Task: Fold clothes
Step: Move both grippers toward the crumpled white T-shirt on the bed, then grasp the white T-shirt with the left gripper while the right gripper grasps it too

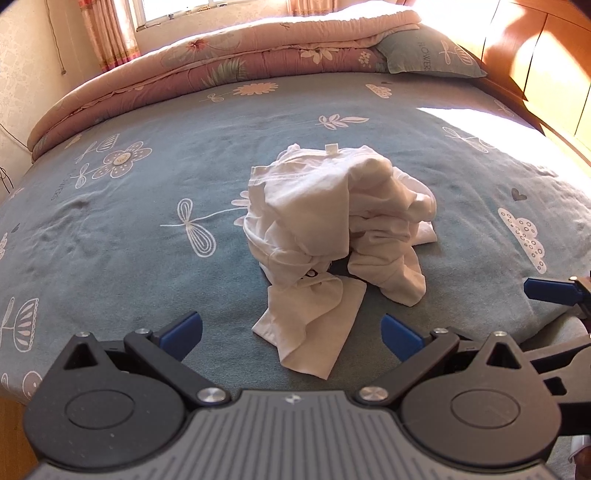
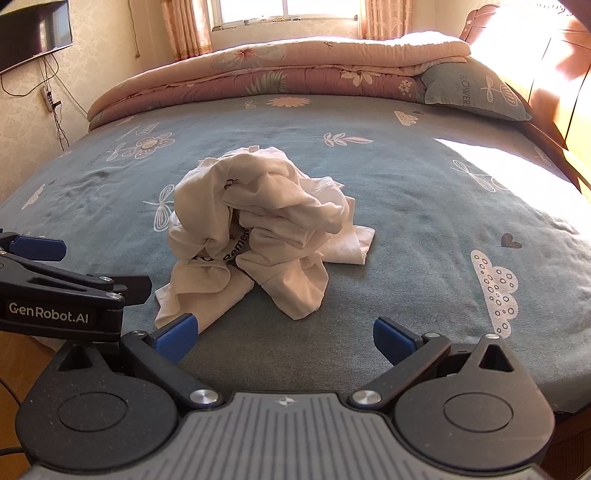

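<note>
A crumpled white T-shirt (image 1: 332,225) with dark lettering lies in a heap in the middle of the blue bed sheet (image 1: 129,229); the right wrist view shows the T-shirt (image 2: 258,225) left of centre. My left gripper (image 1: 291,334) is open just short of the heap's near edge, one loose flap lying between its blue pads. My right gripper (image 2: 284,338) is open too, a little nearer than the heap, holding nothing. Each gripper shows in the other's view: the right gripper (image 1: 554,291) at the right edge, the left gripper (image 2: 37,254) at the left edge.
A folded pink floral quilt (image 1: 229,70) runs along the far side of the bed, with a blue-grey pillow (image 1: 424,51) at its right end. A wooden headboard (image 1: 546,66) stands on the right. A wall-mounted screen (image 2: 33,33) and cables hang at left.
</note>
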